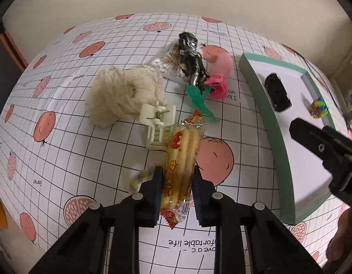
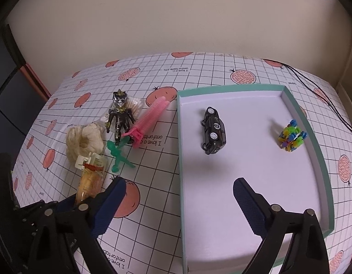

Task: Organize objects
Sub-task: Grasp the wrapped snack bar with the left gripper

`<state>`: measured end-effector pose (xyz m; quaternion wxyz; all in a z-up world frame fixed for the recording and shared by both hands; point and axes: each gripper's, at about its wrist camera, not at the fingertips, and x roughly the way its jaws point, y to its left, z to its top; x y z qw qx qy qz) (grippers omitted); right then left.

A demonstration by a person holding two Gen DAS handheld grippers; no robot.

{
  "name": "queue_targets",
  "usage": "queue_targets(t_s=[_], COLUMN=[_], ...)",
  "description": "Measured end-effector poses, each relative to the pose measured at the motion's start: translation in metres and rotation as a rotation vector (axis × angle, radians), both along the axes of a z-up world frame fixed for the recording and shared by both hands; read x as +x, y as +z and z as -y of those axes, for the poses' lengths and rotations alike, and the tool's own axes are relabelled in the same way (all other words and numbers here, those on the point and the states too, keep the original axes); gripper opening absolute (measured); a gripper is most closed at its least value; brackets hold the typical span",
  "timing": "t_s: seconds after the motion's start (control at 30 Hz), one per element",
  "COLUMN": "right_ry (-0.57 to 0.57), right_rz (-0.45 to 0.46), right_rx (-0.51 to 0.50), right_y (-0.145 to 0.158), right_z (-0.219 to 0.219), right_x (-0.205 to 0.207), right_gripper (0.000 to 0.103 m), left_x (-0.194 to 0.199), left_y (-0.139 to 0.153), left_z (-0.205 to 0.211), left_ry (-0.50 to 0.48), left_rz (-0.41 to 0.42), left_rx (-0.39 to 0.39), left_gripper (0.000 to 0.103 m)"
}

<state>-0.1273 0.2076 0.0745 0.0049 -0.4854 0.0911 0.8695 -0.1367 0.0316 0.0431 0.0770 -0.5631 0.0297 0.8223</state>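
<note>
My left gripper [image 1: 177,188] is shut on a long orange snack packet [image 1: 183,153], holding it near its near end. The packet's far end reaches over a white clip [image 1: 157,123]. My right gripper [image 2: 179,189] hangs open and empty over the left rim of a green-edged white tray [image 2: 179,137]. One of its fingers [image 1: 313,137] shows above the tray in the left wrist view. Inside the tray are a black toy car [image 2: 213,130] and a multicoloured block toy [image 2: 292,135].
Behind the packet lies a cluster: cream scrunchie [image 1: 121,93], black and gold figure [image 1: 191,59] on a cotton swab bag [image 1: 163,65], pink comb-like piece [image 1: 218,80], green plastic toy [image 1: 198,100]. A pastel striped piece [image 1: 139,178] lies by my left finger. Black cable [image 2: 313,86] runs at the table's far right.
</note>
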Motion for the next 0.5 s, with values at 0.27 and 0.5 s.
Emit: queue_targets(t_s=[0.27, 0.5], right_ry=[0.034, 0.118], right_rz=[-0.012, -0.001], right_rx=[-0.010, 0.011], right_y=[0.002, -0.001], right_z=[0.009, 0.034], right_x=[-0.001, -0.004], right_gripper=[0.096, 0.093], left_x=[0.000, -0.001], left_y=[0.018, 0.030], left_z=[0.020, 0.045], left_ry=[0.066, 0.164], left_rz=[-0.052, -0.099], left_rx=[0.060, 0.094], left_gripper=[0.022, 0.022])
